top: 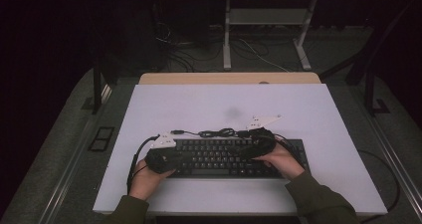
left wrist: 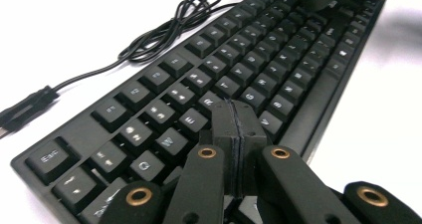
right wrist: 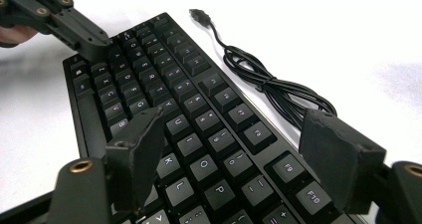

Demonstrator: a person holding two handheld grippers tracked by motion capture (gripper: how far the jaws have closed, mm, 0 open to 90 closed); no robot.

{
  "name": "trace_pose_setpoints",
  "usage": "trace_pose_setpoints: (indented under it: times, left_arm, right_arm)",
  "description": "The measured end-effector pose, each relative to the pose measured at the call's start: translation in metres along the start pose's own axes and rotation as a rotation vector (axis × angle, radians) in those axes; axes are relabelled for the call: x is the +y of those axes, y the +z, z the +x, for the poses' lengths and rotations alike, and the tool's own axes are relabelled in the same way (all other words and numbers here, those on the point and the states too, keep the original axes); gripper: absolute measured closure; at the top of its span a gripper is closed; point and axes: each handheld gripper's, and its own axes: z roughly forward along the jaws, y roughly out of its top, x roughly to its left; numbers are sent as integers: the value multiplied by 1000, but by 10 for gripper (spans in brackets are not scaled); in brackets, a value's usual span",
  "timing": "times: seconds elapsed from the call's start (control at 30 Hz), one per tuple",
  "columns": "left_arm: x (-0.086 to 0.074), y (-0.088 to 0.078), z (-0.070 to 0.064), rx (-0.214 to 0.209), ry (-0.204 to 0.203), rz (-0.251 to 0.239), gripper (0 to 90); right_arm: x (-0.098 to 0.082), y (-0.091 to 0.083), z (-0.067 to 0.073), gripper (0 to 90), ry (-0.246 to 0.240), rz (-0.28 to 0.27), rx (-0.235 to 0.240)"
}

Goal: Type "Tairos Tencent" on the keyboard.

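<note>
A black keyboard (top: 224, 159) lies on the white tabletop (top: 224, 104) near its front edge. Its black cable (top: 219, 132) is coiled just behind it and ends in a USB plug (right wrist: 199, 15). My left gripper (top: 180, 157) rests over the keyboard's left end. In the left gripper view its jaws are pressed together, and the left gripper (left wrist: 236, 107) has its tips just above the letter keys (left wrist: 191, 119), holding nothing. My right gripper (top: 245, 152) hovers over the right half, and in the right gripper view the right gripper (right wrist: 234, 119) stands open above the keys with nothing between the jaws.
A beige desk edge (top: 229, 78) runs behind the white top. Beyond it stand a white table frame (top: 227, 40) and loose floor cables (top: 259, 50). Bare white surface lies behind and beside the keyboard. Dark carpet (top: 64, 149) flanks the table.
</note>
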Motion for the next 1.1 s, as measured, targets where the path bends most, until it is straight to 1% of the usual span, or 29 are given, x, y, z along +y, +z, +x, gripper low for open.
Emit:
trace_pose_setpoints:
  times: [0.2,0.63,0.73,0.77,1.1]
  left_arm:
    - [2,2,-6,-39,14,3,887]
    - [4,8,-13,-93,28,13,888]
    - [4,10,-15,-102,36,24,888]
    - [4,11,-16,-104,31,24,888]
    - [3,21,-21,-131,44,53,888]
  right_arm:
    - [0,0,0,258,-1,0,1]
    - [0,0,0,258,-1,1,-1]
    - [0,1,0,258,-2,4,-1]
    - [0,1,0,258,-2,4,-1]
    - [0,1,0,258,-4,4,-2]
